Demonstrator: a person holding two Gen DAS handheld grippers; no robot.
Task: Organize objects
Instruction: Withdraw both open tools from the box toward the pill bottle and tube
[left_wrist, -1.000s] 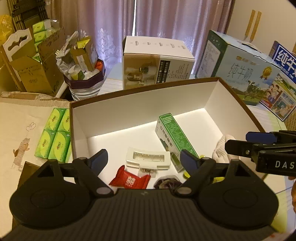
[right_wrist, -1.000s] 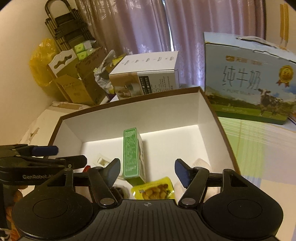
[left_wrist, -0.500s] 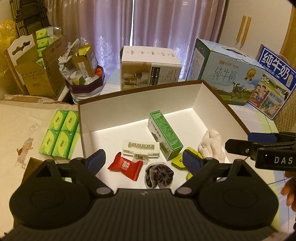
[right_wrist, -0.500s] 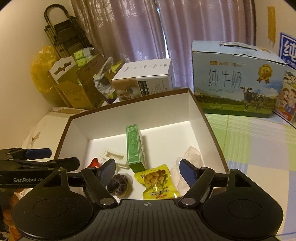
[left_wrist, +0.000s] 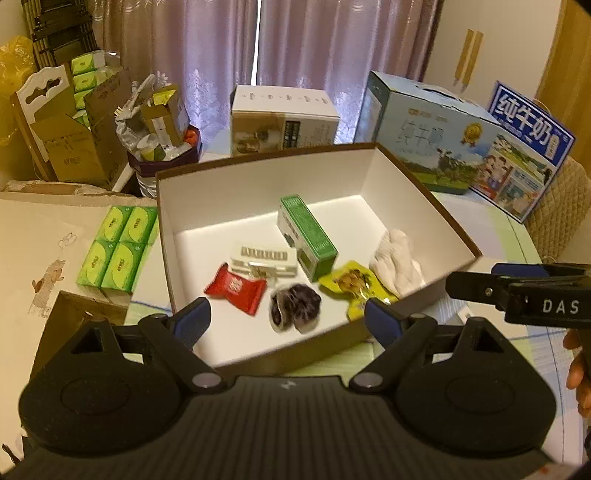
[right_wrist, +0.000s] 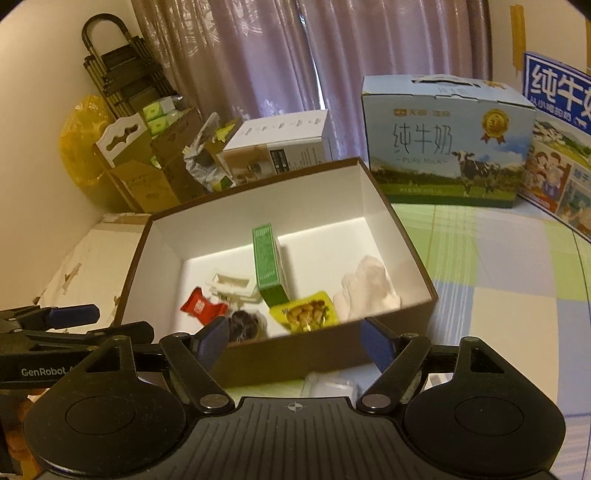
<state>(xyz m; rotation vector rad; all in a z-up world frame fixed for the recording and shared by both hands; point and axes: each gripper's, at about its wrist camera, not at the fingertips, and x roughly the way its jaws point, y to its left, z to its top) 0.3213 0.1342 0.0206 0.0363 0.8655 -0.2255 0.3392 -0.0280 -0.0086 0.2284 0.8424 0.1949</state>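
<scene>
Left wrist view: left gripper (left_wrist: 288, 317) spread wide and empty at lower centre, brown-rimmed box (left_wrist: 258, 356) mid-frame holding green carton (left_wrist: 308, 236), red packet (left_wrist: 236, 288), possibly a cloth (left_wrist: 397, 262); right wrist view: right gripper (right_wrist: 291, 343) likewise spread, empty, before the box.

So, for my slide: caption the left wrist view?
Open hand-held gripper before a box holding snacks, carton and cloth.

Mauve curtains (left_wrist: 258, 55) hang behind a checked tablecloth (right_wrist: 498, 280).

Both grippers have pulled back from the box (left_wrist: 424, 186).
</scene>
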